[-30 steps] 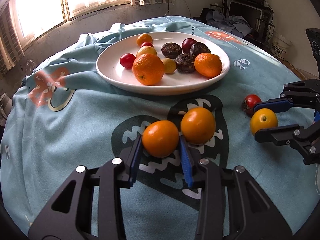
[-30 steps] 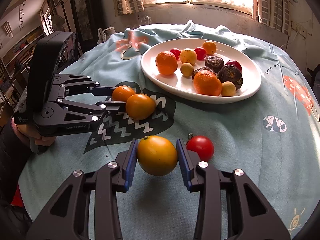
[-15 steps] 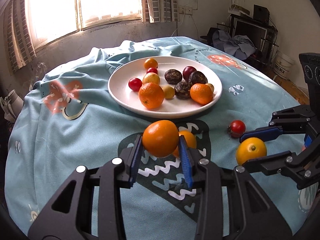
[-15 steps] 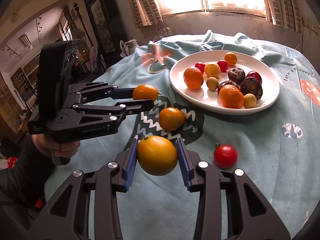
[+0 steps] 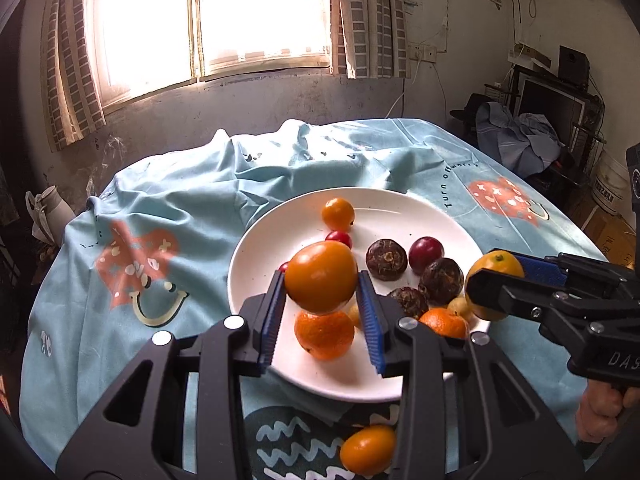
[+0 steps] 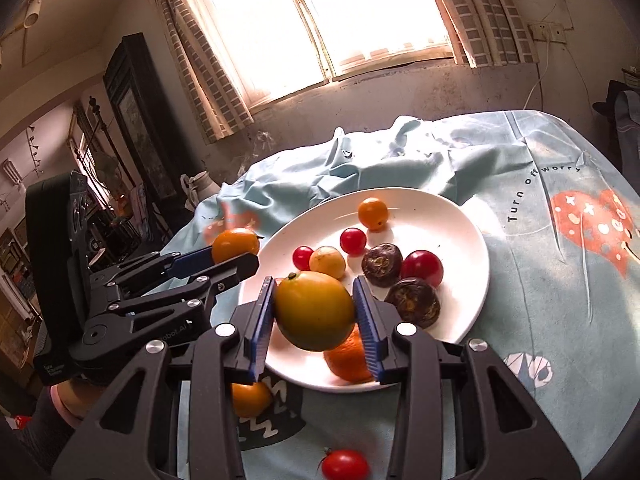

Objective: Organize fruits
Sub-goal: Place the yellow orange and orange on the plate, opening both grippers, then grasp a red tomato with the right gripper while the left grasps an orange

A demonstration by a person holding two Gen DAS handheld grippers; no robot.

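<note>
My left claw is clamped on a smooth, glossy orange tomato, its ribbed blue pads pressing both sides of the round skin. I hold it in the air over the near left part of the white plate. My right claw is clamped the same way on a yellow tomato, rounder and slightly egg-shaped, with a small green stem scar on top; it hangs over the plate's near edge.

The plate is wide, shallow and shiny, and sits on a counter covered by a thin, wrinkled, pale blue cloth printed with red hearts and dark wavy shapes. On the plate lie a dimpled mandarin near me, a second mandarin to its right, three dark brown, rough, squat chestnuts, a glossy dark red plum, small red cherry tomatoes, and a small orange tomato at the far side.

Off the plate, on the cloth near me, rest another orange tomato on the dark print and a shiny red tomato to the right of it.
</note>
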